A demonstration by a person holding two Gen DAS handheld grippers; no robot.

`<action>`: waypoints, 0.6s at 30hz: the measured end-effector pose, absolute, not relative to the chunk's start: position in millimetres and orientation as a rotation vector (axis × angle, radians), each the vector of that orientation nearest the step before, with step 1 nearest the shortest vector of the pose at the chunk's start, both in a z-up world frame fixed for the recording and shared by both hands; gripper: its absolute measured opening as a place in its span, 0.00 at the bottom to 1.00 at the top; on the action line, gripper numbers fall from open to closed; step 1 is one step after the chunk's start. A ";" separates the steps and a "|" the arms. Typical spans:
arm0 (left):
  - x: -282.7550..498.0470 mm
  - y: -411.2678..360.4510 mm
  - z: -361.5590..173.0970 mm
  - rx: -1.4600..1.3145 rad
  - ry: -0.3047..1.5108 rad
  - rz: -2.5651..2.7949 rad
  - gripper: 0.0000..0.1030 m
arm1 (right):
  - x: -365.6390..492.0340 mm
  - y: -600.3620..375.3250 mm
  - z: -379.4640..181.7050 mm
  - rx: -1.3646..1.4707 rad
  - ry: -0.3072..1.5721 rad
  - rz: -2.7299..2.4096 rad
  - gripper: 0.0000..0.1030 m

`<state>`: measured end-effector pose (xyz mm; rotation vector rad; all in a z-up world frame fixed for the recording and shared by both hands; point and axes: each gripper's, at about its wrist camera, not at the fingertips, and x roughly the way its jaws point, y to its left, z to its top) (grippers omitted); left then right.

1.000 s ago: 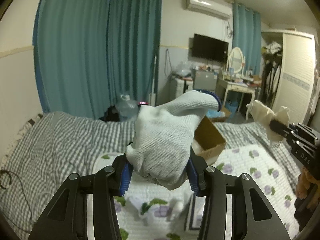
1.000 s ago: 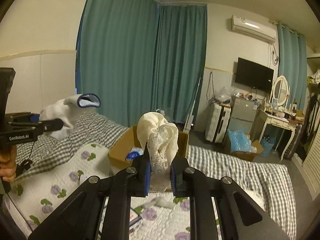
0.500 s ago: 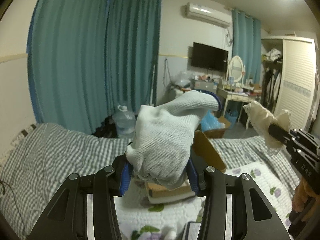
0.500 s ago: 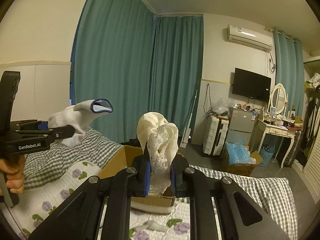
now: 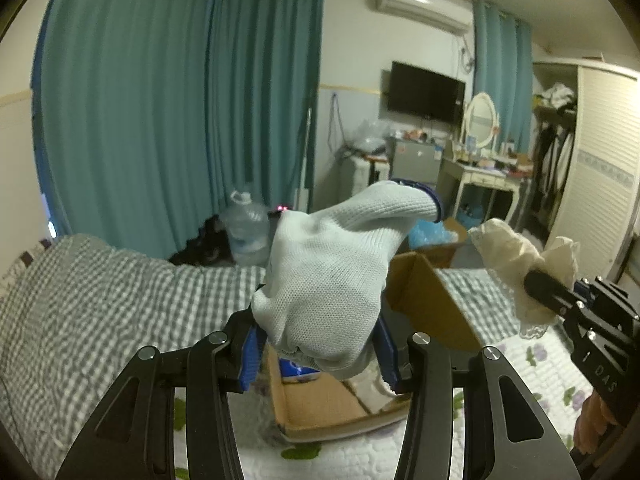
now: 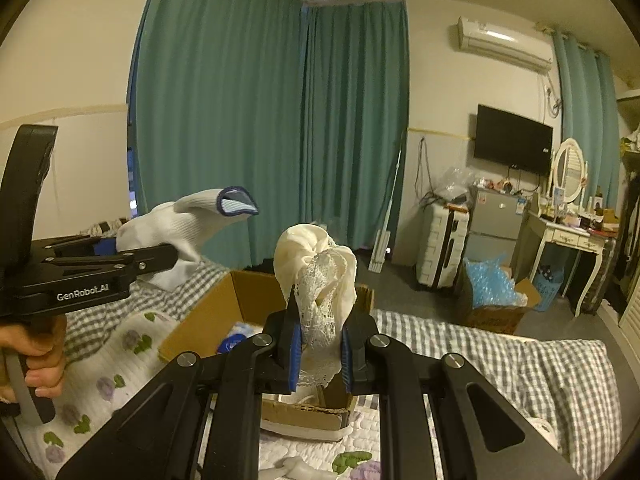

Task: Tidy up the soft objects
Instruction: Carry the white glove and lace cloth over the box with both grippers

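My left gripper is shut on a white knit glove with a blue cuff, held up above the bed; it also shows in the right wrist view at the left. My right gripper is shut on a cream lace cloth, also visible in the left wrist view at the right. An open cardboard box stands on the bed just beyond and below both grippers; in the left wrist view the box shows a blue item inside.
The bed has a grey checked cover and a white floral quilt. Teal curtains hang behind. A box of blue plastic, a suitcase, a fridge and a dressing table stand on the floor to the right. A small white item lies on the quilt.
Both grippers have moved forward toward the cardboard box, which now sits closer and lower in both views. Each still holds its soft item.
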<state>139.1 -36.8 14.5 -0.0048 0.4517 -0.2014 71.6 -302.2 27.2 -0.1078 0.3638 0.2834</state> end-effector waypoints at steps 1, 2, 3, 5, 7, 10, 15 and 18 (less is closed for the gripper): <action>142.9 -39.0 10.7 -0.003 0.460 -0.200 0.45 | 77.0 -302.2 20.9 -0.106 0.377 0.288 0.14; 147.3 -41.5 5.7 -0.001 0.469 -0.196 0.45 | 82.3 -301.6 16.6 -0.102 0.390 0.294 0.14; 153.4 -43.5 -0.5 0.003 0.482 -0.195 0.45 | 89.1 -300.2 9.6 -0.096 0.407 0.304 0.14; 161.9 -47.5 -9.7 0.009 0.503 -0.191 0.45 | 99.7 -299.3 -1.5 -0.089 0.433 0.313 0.14; 171.2 -50.4 -20.6 0.015 0.528 -0.187 0.45 | 111.5 -296.7 -13.7 -0.090 0.465 0.320 0.14; 182.5 -54.0 -32.8 0.032 0.557 -0.180 0.45 | 125.2 -291.3 -27.5 -0.111 0.496 0.323 0.14; 198.9 -59.1 -53.5 0.048 0.615 -0.179 0.45 | 142.5 -281.8 -48.6 -0.142 0.554 0.336 0.14; 204.0 -63.8 -62.1 0.069 0.641 -0.180 0.45 | 155.7 -277.5 -57.5 -0.168 0.591 0.338 0.15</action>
